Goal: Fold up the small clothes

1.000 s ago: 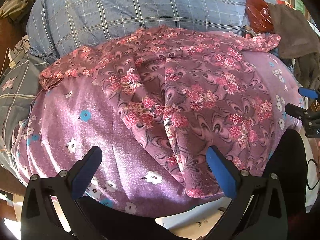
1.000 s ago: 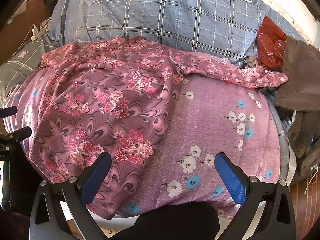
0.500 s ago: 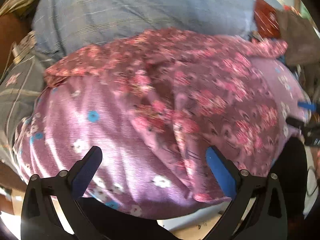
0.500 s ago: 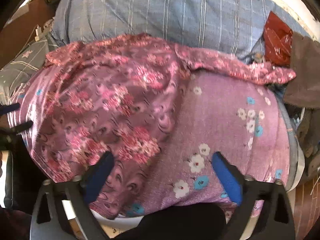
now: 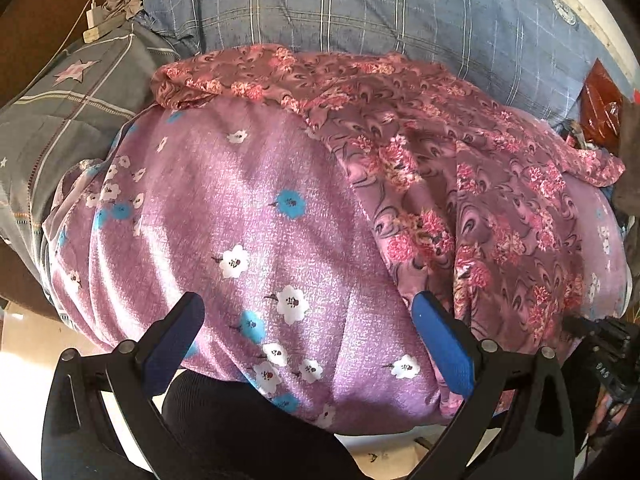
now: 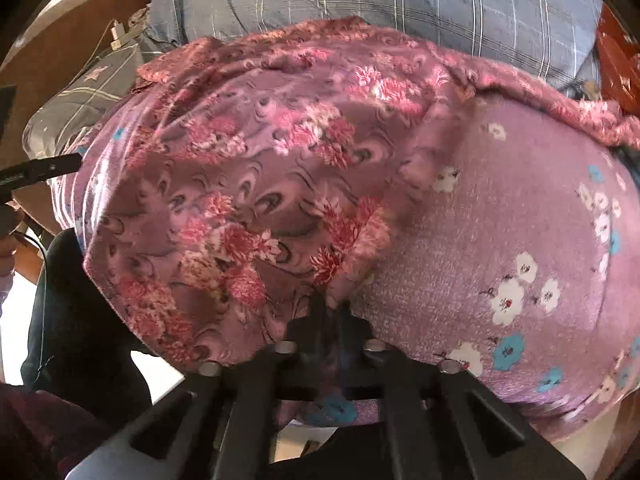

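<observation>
Right gripper (image 6: 334, 312): your jaws have just been closing and now they're pinched shut on the near hem of the floral garment (image 6: 248, 200) — cloth is bunched right between them.
Left gripper (image 5: 308, 340): jaws spread wide, nothing in them, hovering over the lilac flowered cover (image 5: 224, 216) just left of the garment's edge.
Where the garment lies: draped on that cover, from the near edge up towards the blue plaid bedding (image 5: 360, 8) behind.
Step in hand: you're taking hold for the fold, I'd say — one corner gripped, the other not yet.
Doing it well: bring the left jaws onto the hem's other near corner, bite only the garment and not the cover under it, then lift both ends level so the cloth doesn't twist.
Long axis: runs near to far, hem towards you; the far part spreads sideways, one arm reaching left (image 5: 188, 80), the other right (image 5: 592, 164).
Risk: thin, slippery-looking cloth — it may slide.
</observation>
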{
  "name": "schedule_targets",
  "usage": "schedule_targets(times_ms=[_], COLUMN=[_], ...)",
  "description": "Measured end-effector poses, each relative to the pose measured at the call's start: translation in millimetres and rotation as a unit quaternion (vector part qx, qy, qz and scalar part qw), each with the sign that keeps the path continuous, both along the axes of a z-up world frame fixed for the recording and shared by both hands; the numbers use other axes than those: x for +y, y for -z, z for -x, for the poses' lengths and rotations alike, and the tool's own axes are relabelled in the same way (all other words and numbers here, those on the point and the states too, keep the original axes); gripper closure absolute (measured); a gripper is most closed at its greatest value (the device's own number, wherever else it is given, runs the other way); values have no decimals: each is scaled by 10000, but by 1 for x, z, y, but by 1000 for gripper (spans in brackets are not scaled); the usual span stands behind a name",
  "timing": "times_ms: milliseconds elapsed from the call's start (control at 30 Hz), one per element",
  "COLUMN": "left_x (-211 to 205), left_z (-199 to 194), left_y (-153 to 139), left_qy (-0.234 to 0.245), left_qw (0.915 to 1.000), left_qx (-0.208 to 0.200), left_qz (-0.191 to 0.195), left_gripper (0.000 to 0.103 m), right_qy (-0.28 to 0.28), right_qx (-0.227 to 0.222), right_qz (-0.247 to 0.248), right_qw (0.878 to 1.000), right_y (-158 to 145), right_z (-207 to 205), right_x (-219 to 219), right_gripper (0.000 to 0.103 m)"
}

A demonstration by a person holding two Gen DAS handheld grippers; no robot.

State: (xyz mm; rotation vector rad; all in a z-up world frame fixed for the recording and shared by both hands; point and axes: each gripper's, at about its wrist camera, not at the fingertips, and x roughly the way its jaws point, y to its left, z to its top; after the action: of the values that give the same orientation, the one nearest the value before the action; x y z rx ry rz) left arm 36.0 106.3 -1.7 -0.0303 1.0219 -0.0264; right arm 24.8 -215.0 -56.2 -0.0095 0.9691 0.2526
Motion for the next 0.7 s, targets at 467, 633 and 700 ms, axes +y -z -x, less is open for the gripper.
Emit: schedule_targets(times_ms=[467, 633, 700], left_x=[-54, -66, -68], left_z=[0, -10, -14], left_y=[42, 54, 54], left_qy=[702, 645, 543], left_qw=[9905, 9842, 9842], left_qx=[1176, 1495, 1425], left_qz=[149, 698, 899], left_gripper=[0, 0, 5], right_qy=[1642, 1489, 1478], right_qx=[-654, -525, -480], right_qz=[-1050, -1067, -1106], right_qw=[9786, 9817, 9816], right_y=[-26, -11, -8], right_z=[3, 3, 3], right_x=[-133, -127, -129], right_gripper=[99, 98, 98])
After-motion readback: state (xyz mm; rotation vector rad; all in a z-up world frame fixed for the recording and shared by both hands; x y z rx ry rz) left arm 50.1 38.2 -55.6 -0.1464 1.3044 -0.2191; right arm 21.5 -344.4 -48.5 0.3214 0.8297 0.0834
